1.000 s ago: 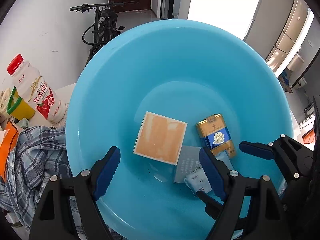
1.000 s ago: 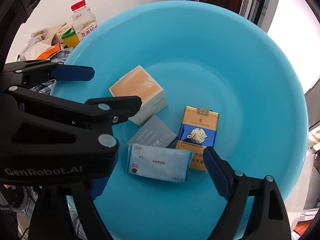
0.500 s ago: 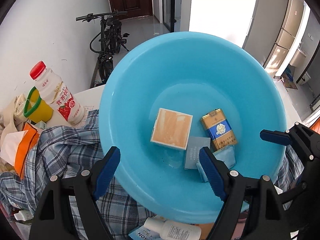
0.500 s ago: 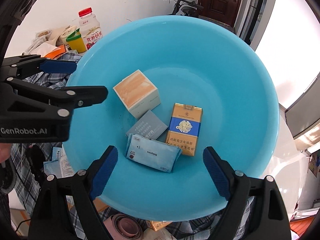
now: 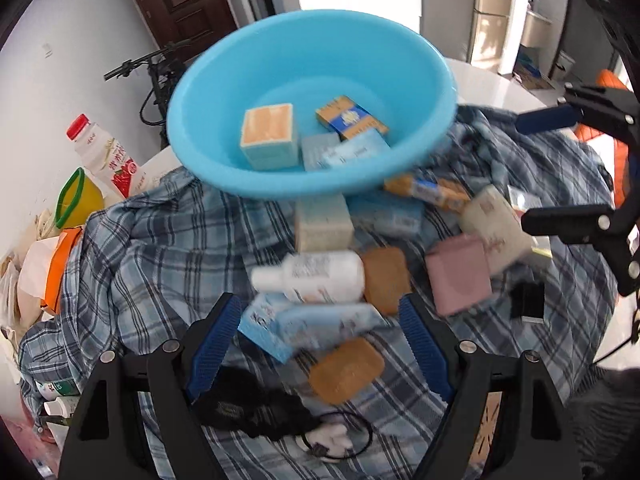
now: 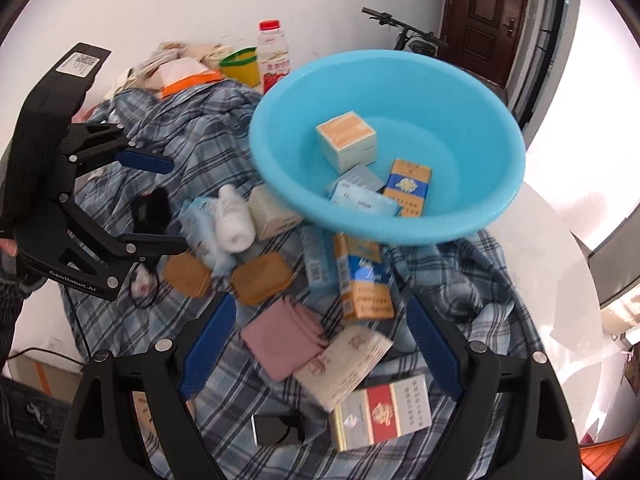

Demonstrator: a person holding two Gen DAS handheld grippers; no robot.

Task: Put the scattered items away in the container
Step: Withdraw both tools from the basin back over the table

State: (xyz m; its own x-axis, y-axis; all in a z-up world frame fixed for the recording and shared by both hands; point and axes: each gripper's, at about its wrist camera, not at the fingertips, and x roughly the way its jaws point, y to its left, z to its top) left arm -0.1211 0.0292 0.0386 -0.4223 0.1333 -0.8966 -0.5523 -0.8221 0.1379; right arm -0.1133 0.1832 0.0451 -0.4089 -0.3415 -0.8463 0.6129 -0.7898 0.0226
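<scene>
Scattered items (image 5: 308, 276) are spread over the plaid cloth (image 5: 152, 264) just below the blue basin (image 5: 312, 40), which is propped on that cloth and already holds four small packets. Both the left gripper (image 5: 320, 344) and the right gripper (image 6: 320, 344) are held spread and empty. Compared with a second ago, both are drawn back from over the basin, presumably so another item can be fetched.
</scene>
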